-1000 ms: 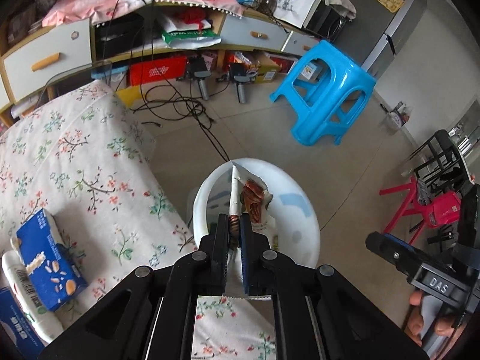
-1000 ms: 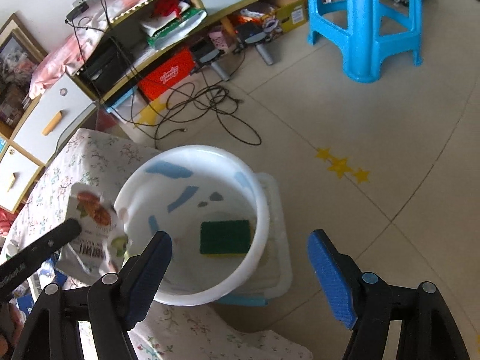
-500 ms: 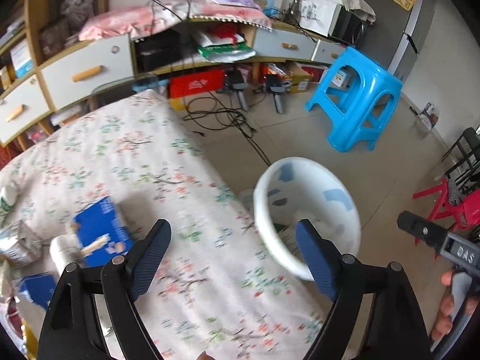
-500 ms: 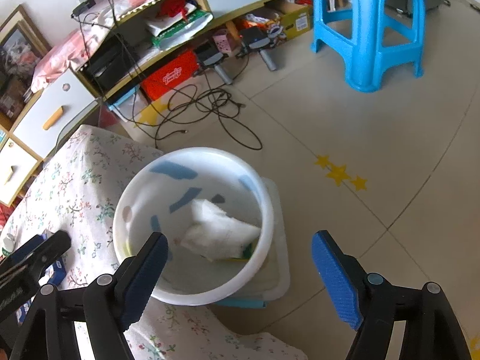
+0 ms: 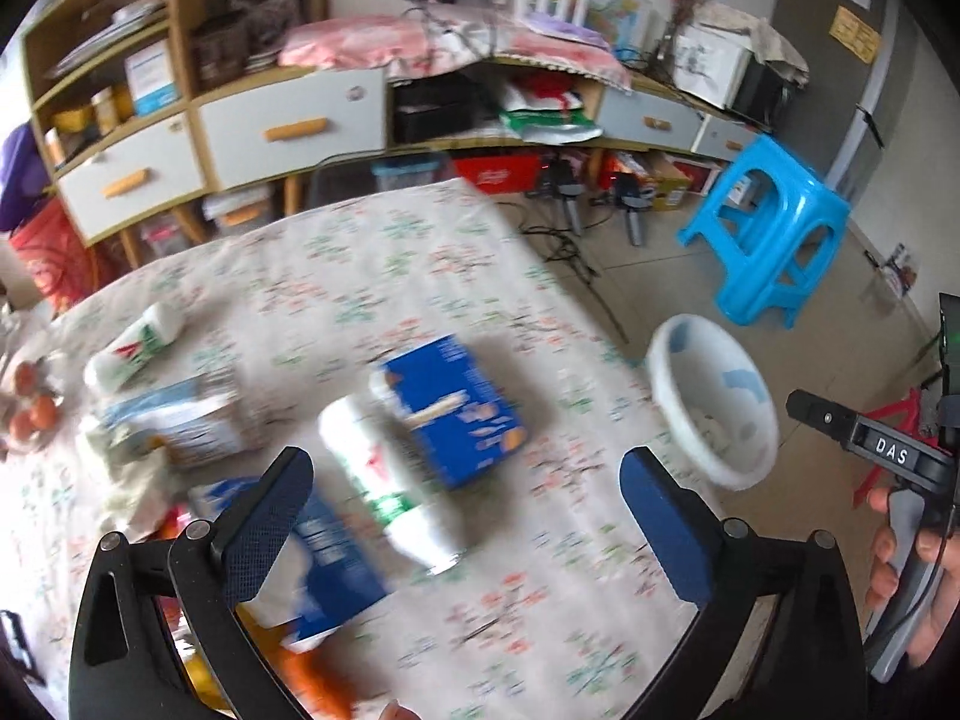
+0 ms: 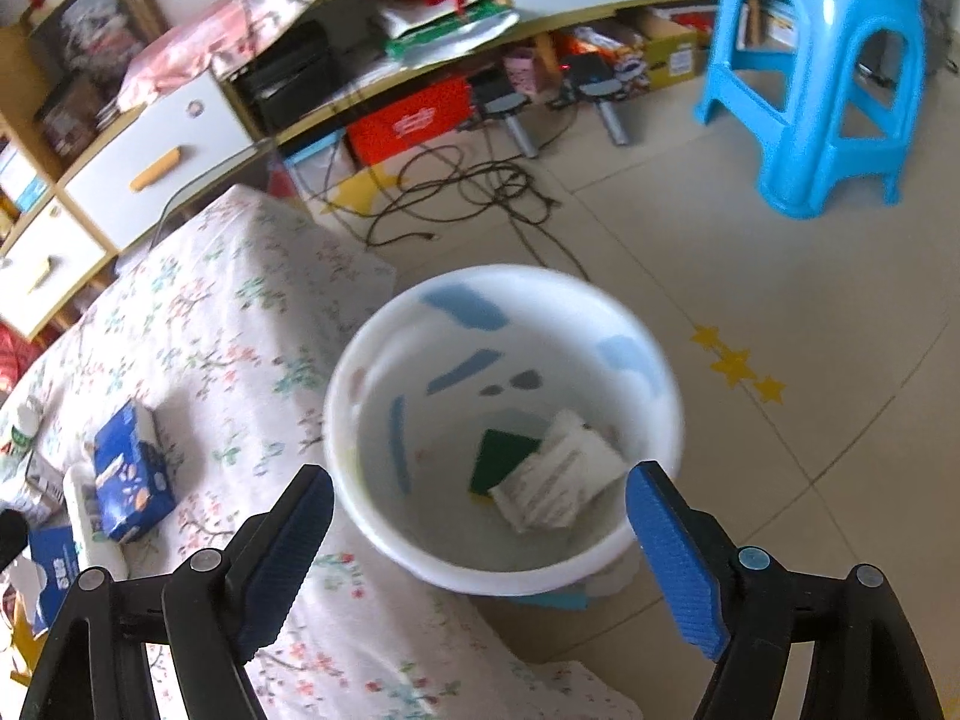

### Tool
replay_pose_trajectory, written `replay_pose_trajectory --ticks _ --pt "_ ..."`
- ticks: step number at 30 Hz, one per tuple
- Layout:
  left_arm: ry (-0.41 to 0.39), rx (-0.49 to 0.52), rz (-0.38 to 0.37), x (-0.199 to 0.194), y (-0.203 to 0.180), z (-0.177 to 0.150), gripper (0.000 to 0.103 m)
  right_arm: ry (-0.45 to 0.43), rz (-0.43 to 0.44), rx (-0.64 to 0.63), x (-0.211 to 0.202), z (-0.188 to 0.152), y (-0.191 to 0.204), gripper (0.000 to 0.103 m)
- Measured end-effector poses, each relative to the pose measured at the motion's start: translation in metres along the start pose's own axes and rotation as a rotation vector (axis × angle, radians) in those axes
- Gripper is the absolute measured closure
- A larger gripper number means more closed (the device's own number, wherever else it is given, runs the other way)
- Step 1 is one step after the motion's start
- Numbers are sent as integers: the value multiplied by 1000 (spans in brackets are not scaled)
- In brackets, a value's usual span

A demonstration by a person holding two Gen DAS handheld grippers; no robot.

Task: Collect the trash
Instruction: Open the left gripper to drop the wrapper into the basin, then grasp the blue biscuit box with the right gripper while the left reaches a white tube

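My left gripper is open and empty above the floral tablecloth. Below it lie a blue carton, a white bottle, a blue packet and a crumpled wrapper. The white bin stands off the table's right edge. My right gripper is open and empty above the bin. Inside lie a white snack packet and a green sponge. The blue carton shows at the left.
A blue stool stands on the floor at the right; it also shows in the left wrist view. Cables lie on the floor before the shelf unit. Another white bottle and some fruit lie at the table's left.
My left gripper opened and let the snack packet fall into the bin, then swung left over the table. The packet now lies on the sponge. My right gripper shifted slightly.
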State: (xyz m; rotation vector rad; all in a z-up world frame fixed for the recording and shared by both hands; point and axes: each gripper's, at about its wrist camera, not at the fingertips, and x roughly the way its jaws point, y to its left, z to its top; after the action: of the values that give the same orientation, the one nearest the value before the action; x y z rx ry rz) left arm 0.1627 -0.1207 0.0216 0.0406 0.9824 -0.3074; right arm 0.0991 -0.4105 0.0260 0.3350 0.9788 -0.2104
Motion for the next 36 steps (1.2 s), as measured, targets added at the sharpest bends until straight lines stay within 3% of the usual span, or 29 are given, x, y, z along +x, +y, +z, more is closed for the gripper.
replay_pose_trajectory --ticks 11,19,28,36 --pt "6 -170 96 -15 106 -23 0 43 68 -170 31 -13 101 8" --pt "-14 -251 141 -17 160 -24 0 123 122 -259 75 -28 165 7" --pt "31 -305 170 5 201 -25 0 184 120 -329 114 -40 197 7" --pt "60 -293 182 21 206 -24 0 170 168 -308 127 -34 203 8"
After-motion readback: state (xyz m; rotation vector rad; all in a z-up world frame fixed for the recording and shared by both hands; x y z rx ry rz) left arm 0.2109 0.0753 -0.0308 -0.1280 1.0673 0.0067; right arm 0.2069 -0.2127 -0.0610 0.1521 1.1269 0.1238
